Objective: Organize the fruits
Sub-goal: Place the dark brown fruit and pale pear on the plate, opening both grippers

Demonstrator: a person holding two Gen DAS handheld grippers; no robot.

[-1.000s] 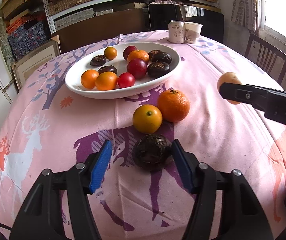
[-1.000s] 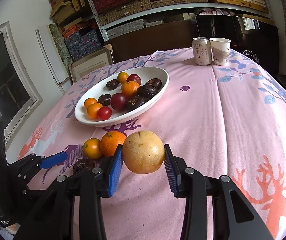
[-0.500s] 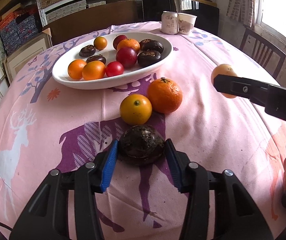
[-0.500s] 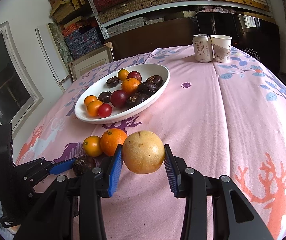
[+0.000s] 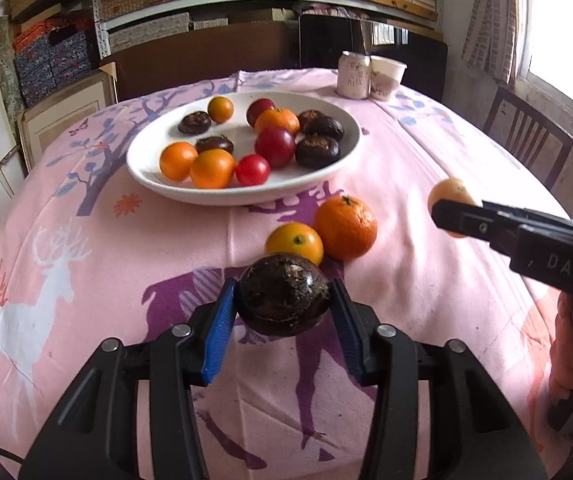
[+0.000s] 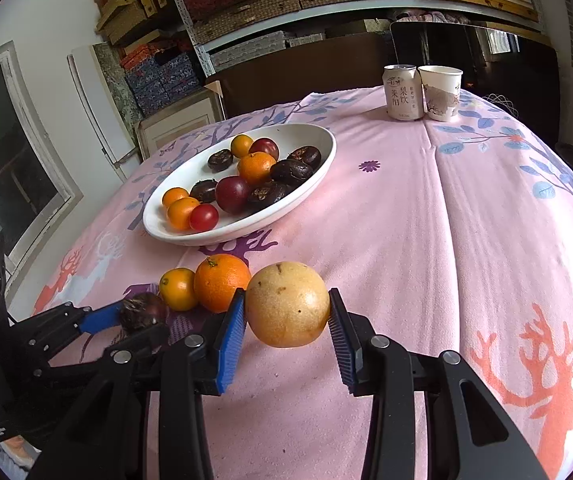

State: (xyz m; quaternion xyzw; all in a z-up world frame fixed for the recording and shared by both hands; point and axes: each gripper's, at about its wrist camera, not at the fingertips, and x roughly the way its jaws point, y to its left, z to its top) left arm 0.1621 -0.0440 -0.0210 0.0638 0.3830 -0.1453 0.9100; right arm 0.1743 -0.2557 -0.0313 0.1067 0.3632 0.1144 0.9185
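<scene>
Can (image 6: 403, 92) label Chinese; R gripper (image 5: 452, 218) "DAS".

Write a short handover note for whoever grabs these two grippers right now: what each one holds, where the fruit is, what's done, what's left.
Left gripper: jaws have just been closing, now clamped on the dark fruit.
Right gripper: shut on the yellow fruit, held above the cloth.
On the tablecloth: an orange and a small orange fruit, side by side near the plate.
Done: about a dozen fruits already in the plate.
Left: probably plate both held fruits, then the two on the cloth.
</scene>
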